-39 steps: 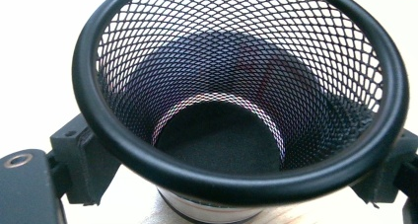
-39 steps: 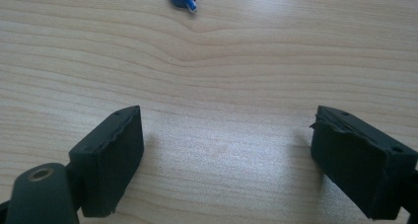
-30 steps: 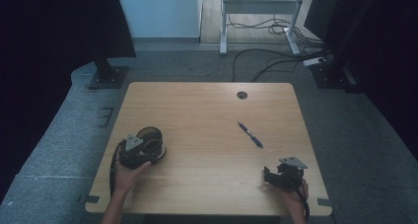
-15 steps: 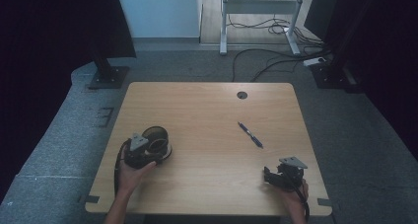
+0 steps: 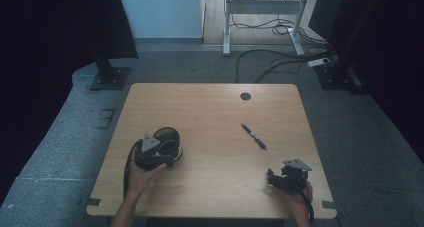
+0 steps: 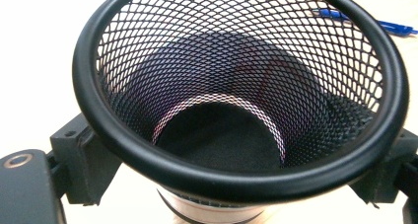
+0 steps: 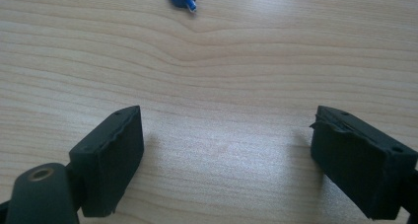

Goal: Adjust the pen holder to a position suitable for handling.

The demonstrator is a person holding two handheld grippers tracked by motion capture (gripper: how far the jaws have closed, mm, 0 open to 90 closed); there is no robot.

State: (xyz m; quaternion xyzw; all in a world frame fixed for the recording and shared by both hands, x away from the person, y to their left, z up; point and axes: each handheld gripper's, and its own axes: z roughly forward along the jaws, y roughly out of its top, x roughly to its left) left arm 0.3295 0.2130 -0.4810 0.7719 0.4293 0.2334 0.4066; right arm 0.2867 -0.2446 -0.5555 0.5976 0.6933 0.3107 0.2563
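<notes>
Table (image 5: 220,132) — wooden, carrying everything listed.

Mesh cup (image 5: 167,139) — black, lying at the near-left part of the table, clamped across its wall by the left tool (image 5: 150,154); it is sitting tilted, mouth toward the camera, so it risks slipping or rolling free if the squeeze loosens. Since the earlier frame it is shifting slightly toward centre with that tool.

Right tool (image 7: 226,150) — resting near-right, jaws wide apart, holding nothing, unmoved.

Pen (image 5: 254,136) — blue, lying well apart, mid-right; a careless sweep could be knocking it away.

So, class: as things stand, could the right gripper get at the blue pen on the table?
Probably yes. The right gripper stands open with nothing between its jaws, and bare table lies between it and the blue pen. The mesh cup, held in the left gripper, is well aside.
</notes>
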